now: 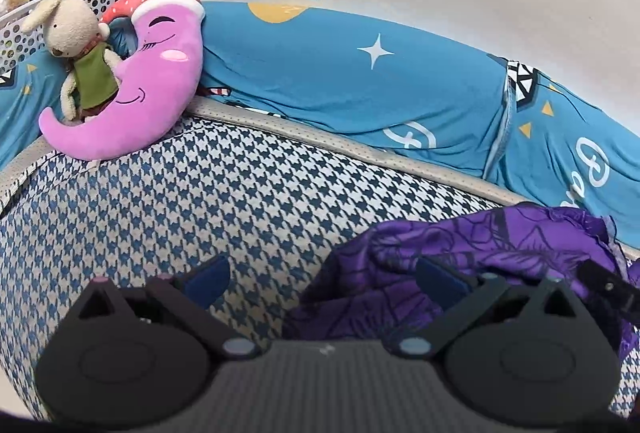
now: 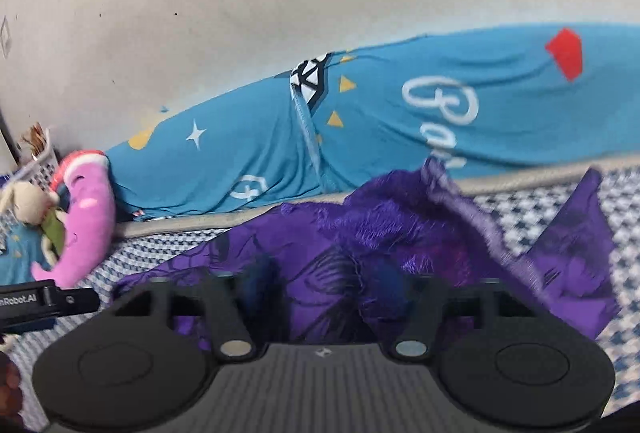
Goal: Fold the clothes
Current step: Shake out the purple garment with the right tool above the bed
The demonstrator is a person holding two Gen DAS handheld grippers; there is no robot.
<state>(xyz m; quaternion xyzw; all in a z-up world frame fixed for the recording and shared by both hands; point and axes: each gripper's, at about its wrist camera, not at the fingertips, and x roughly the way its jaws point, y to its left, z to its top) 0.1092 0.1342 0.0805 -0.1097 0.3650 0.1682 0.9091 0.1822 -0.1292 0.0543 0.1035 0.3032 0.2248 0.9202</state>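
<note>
1. Purple cloth (image 2: pixel 360 245) lies in a crumpled heap on my checked blue-and-white bed cover (image 1: pixel 200 193), close to the blue blanket (image 1: pixel 360 81) along the wall.
2. I see my left gripper (image 1: pixel 320 279) low over the bed with its two blue fingers spread wide. Nothing sits between them.
3. From my left gripper, the heap is to the right. One finger hangs over bare cover and the other is over the edge of the cloth.
4. My right gripper (image 2: pixel 324 285) is right over the middle of the heap. Its fingers are blurry and dark against the cloth. They look spread apart, but I cannot tell if they pinch any cloth.
5. The heap runs long from left to right across the bed, with one pointed corner sticking out on the far right side.
6. I think my right gripper is the nearer one. My left gripper sits at the left end of the cloth.
7. The cloth is bunched up, not flat or neat.
8. A pink moon pillow (image 1: pixel 152 81) and a toy rabbit (image 1: pixel 76 41) sit well away at the far left.
</note>
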